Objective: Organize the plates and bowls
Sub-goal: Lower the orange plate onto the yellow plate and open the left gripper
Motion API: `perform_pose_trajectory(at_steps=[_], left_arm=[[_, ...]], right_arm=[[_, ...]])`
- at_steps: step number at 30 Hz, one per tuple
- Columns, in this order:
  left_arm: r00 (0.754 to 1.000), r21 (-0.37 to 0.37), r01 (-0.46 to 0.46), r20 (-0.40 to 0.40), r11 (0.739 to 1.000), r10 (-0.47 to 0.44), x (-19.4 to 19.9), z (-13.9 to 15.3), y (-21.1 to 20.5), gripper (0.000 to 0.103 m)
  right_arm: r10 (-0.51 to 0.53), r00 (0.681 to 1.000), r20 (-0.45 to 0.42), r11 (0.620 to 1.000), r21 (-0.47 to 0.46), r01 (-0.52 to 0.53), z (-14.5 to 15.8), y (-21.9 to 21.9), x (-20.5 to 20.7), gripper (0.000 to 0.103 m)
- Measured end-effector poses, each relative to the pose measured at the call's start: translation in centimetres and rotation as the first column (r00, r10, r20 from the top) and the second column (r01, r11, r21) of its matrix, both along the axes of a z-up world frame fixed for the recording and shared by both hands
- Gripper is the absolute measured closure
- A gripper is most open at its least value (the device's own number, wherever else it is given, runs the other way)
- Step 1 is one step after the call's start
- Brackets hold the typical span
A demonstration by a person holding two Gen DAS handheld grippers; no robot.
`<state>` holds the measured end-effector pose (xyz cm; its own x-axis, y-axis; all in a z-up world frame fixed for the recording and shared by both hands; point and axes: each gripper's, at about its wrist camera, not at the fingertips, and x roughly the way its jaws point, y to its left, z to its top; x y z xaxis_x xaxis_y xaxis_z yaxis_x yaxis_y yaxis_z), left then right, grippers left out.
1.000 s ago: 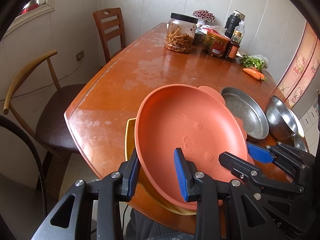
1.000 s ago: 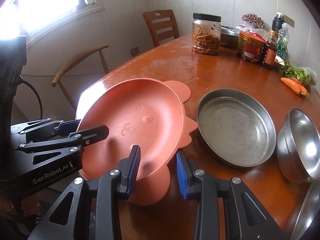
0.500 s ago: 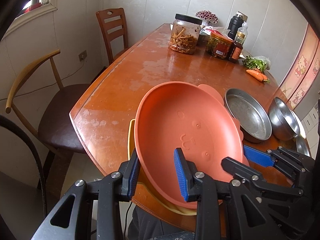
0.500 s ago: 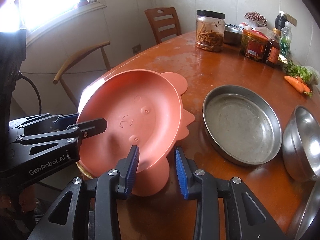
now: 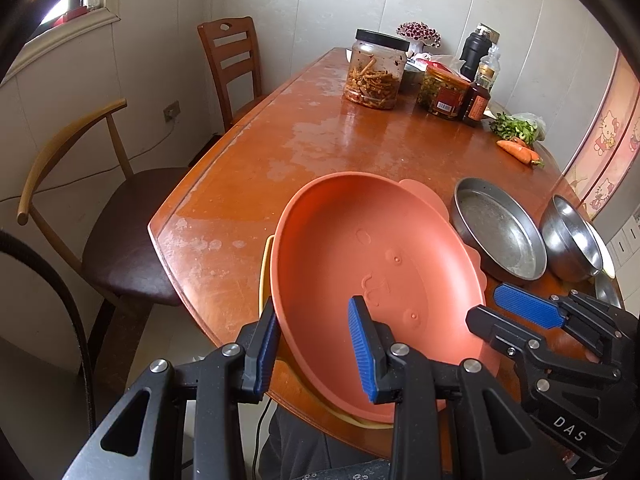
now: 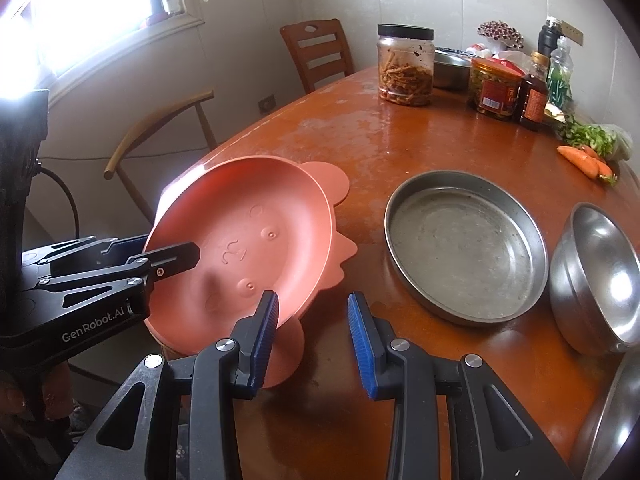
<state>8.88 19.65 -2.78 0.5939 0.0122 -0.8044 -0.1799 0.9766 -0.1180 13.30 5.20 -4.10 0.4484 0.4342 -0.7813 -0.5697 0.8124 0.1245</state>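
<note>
One tilted orange plate [image 5: 360, 248], left tongs [image 5: 312, 320] clamping its rim, right tongs [image 6: 312, 312] agape.

A salmon-orange plastic plate [image 5: 372, 276], moulded with a little animal face and ear-like tabs on its rim, was tipped up at a slant over the near corner of the table [image 5: 312, 148], its hollow side facing me. Under it showed the edge of a yellow plate [image 5: 264, 268]. Just beside it to the right a round, shallow steel pan [image 6: 466, 246] lay flat on the table, empty and dull grey. Next to that sat a shiny steel bowl [image 6: 596, 276], leaning slightly, with another steel rim [image 6: 612, 412] at the very edge.
</note>
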Motion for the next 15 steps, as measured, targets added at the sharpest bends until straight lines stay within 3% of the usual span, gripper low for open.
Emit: perform_pose_trajectory(at_steps=[11,15], left_arm=[[1.000,0.001,-0.012,0.028,1.000,0.012,-0.6,0.8,0.3,0.062],[0.997,0.005,-0.032,0.064,0.999,0.032,-1.1,1.6,0.4,0.054]], right_arm=[[-0.030,0.999,0.014,0.999,0.021,0.029,0.8,-1.4,0.2,0.066],[-0.062,0.998,0.024,0.998,0.025,0.062,1.1,-2.6,0.8,0.066]])
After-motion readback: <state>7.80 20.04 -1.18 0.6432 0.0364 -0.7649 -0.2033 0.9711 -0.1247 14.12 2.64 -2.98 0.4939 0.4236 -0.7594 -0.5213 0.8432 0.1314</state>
